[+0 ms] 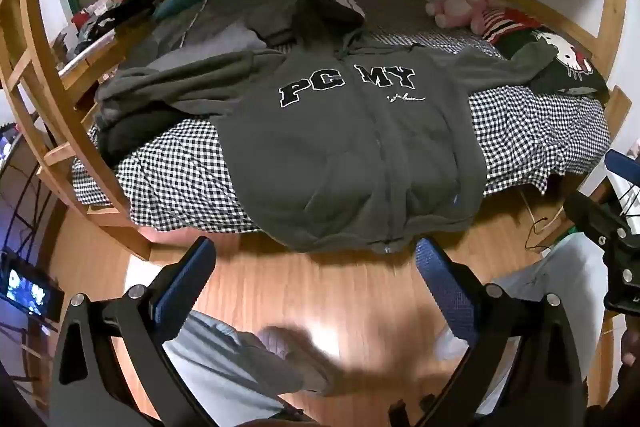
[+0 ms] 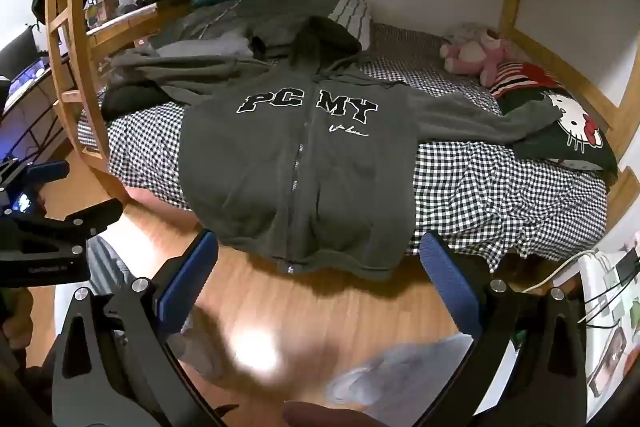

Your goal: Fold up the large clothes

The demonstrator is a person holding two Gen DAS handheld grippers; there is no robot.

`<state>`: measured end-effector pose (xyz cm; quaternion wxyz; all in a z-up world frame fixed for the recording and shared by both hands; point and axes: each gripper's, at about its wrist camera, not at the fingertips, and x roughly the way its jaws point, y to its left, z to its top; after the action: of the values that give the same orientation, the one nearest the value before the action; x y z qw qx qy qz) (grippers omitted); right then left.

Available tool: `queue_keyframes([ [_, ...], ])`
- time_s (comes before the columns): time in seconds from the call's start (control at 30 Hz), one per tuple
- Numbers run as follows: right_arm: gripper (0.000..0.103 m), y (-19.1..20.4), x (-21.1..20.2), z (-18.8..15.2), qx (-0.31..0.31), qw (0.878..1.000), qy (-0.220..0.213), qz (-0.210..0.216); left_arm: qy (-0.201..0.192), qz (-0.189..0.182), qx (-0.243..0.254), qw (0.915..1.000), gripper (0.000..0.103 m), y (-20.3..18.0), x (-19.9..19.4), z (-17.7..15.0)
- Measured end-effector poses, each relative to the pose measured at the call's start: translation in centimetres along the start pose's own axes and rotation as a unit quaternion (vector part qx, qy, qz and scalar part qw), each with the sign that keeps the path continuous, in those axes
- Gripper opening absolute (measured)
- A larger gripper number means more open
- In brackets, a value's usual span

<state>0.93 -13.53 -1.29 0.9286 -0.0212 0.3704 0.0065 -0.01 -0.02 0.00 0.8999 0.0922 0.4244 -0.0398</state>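
My left tool [image 1: 316,267] and right tool [image 2: 320,263] gape wide, empty, over the floor [image 1: 340,291]; the hoodie [image 1: 344,155] lies flat on the bed [image 1: 532,131] just beyond.

Hoodie [image 1: 340,147] spread on bed [image 1: 540,147], hem over front edge, pillow [image 1: 560,67] right, clothes pile [image 1: 248,11] behind

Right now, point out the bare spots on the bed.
Free checkered sheet between the hoodie body and the Hello Kitty pillow, below the sleeve; a smaller patch left of the hem. Crowded: piled clothes at back left, plush toys at back right.
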Motion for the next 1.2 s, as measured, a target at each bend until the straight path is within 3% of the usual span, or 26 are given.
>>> queue_keyframes([
  [1.2,0.1,0.22,0.27,-0.04,-0.001,1.0,0.008,0.004,0.007,0.007,0.01,0.9999,0.098,-0.4,0.5,-0.41],
])
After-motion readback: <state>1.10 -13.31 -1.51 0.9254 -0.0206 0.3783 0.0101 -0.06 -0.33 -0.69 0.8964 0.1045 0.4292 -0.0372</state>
